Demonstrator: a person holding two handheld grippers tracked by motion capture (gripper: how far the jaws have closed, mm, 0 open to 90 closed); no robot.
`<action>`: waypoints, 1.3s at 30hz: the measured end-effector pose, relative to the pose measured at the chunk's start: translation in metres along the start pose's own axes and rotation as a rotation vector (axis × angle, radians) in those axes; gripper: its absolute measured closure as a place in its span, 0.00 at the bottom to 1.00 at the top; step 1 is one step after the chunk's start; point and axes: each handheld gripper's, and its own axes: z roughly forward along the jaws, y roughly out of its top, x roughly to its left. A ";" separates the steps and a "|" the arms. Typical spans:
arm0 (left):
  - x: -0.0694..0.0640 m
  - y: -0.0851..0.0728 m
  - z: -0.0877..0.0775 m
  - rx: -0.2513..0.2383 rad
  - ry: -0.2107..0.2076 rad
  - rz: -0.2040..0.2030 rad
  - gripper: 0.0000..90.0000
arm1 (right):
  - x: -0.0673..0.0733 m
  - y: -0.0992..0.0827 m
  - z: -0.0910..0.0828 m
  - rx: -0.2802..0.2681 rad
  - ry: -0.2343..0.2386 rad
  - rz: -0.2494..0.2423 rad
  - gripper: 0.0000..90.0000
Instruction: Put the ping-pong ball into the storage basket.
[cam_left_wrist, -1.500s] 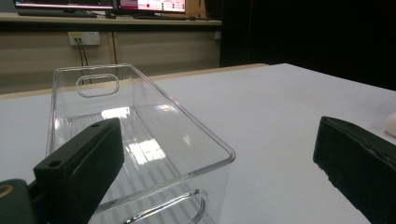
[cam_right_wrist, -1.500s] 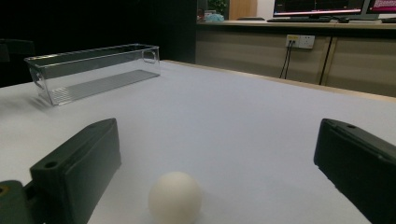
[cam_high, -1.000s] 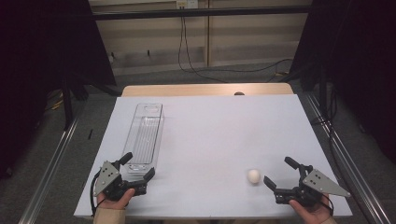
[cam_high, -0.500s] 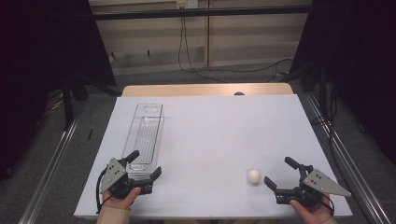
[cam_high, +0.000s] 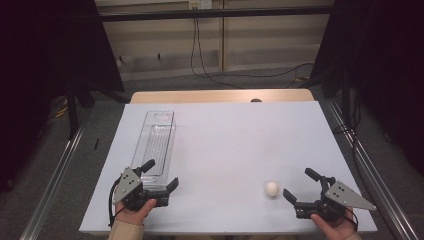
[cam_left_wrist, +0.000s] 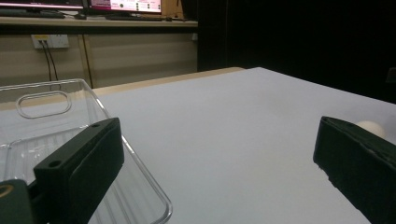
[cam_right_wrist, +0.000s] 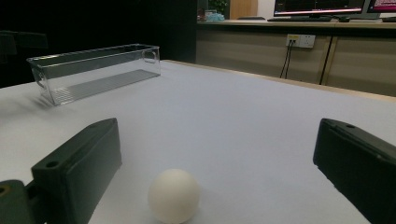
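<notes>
A small white ball (cam_high: 271, 188) lies on the white table top (cam_high: 235, 145) near the front right. Just right of it my right gripper (cam_high: 298, 183) is open, its jaws pointing left toward the ball. In the right gripper view the ball (cam_right_wrist: 173, 194) sits low between the wide jaws of the right gripper (cam_right_wrist: 217, 140), untouched. A long clear plastic bin (cam_high: 154, 142) lies empty at the left. My left gripper (cam_high: 161, 173) is open at the bin's near end. In the left gripper view the bin's near corner (cam_left_wrist: 46, 116) lies by the left jaw, and the ball (cam_left_wrist: 371, 127) peeks over the right jaw.
A wooden strip (cam_high: 220, 96) runs along the table's far edge with a small dark object (cam_high: 256, 100) on it. Metal rails (cam_high: 50, 185) flank the table on both sides. Cables (cam_high: 220, 75) lie on the floor beyond.
My left gripper has shifted right along the front edge, closer to the bin's near end. The right gripper and the ball have stayed put.
</notes>
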 end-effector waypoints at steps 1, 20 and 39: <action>0.000 0.000 0.000 0.000 0.000 0.000 0.02 | 0.000 0.000 0.000 0.000 0.001 0.000 0.01; -0.016 0.003 0.016 0.008 -0.045 0.011 0.02 | -0.001 0.000 0.001 0.004 0.004 0.004 0.01; -0.024 0.003 0.029 0.014 -0.079 0.017 0.02 | -0.003 0.001 0.002 -0.002 -0.003 0.001 0.01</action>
